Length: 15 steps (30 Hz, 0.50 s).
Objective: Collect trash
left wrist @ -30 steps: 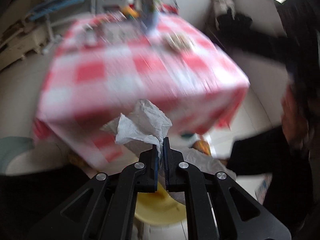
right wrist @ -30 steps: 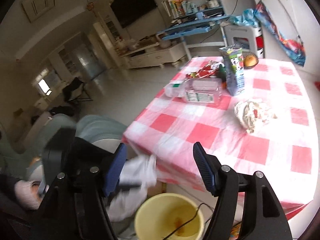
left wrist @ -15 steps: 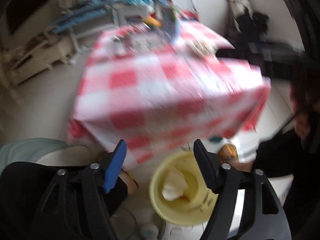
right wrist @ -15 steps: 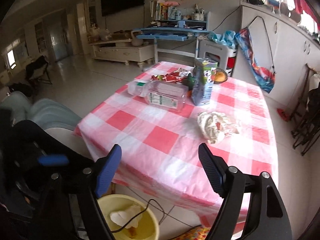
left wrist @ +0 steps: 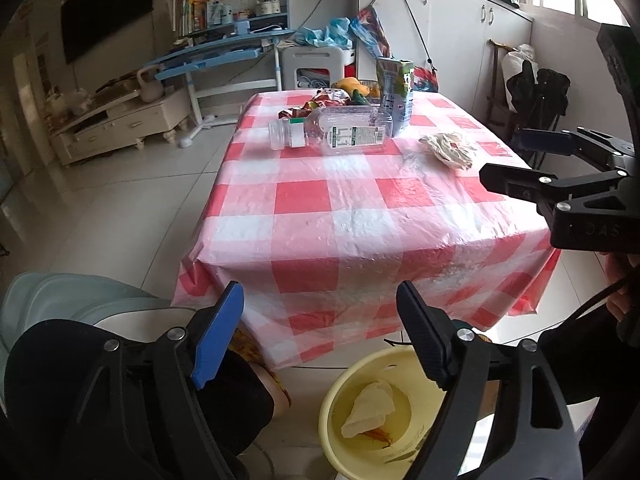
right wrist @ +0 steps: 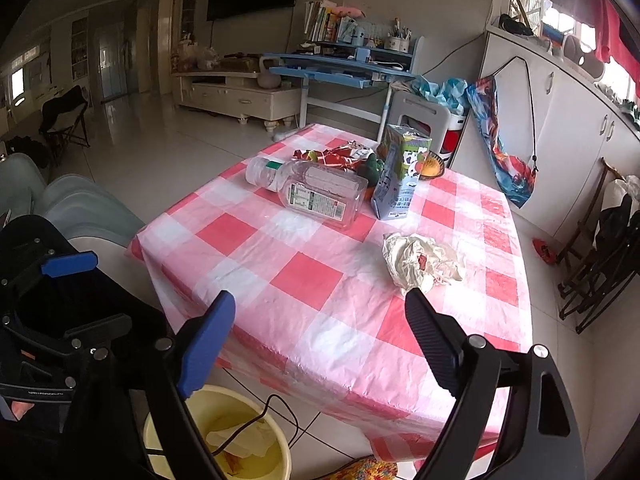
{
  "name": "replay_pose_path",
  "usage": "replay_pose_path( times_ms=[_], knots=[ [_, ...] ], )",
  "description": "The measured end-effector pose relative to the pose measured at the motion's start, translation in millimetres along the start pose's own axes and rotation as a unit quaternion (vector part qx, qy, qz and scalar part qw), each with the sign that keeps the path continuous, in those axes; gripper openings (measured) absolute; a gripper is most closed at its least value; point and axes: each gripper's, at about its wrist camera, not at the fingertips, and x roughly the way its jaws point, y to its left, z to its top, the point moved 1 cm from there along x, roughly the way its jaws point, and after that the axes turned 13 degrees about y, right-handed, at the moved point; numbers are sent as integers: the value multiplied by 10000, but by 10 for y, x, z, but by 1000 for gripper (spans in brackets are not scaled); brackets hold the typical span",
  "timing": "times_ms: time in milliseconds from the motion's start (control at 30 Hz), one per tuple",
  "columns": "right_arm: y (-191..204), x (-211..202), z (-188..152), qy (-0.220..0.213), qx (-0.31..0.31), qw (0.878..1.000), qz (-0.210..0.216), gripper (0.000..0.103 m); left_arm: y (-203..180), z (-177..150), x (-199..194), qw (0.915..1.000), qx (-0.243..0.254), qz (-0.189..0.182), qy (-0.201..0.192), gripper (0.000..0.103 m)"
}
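Where red-checked tablecloth (left wrist: 304, 200) covers table, tiled floor around; both grippers just spreading wide, nothing between jaws.

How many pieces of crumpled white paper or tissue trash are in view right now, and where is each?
2. One crumpled wrapper lies on the checked tablecloth, near the carton. One tissue sits inside the yellow bin on the floor. More may be hidden among the clutter at the table's far end.

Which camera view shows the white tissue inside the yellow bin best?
Left wrist: the tissue lies in plain sight on the yellow bin floor. In the right wrist view the tissue is partly hidden behind a gripper finger and a black cable.
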Motion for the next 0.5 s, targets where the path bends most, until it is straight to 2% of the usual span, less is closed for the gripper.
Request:
replay_pose_path(
  times_ms=[500],
  knots=[
    [11, -16, 6, -55, -9, 9999, -84, 86, -22, -11, 86, 10000, 17, -3, 74, 77]
  ],
)
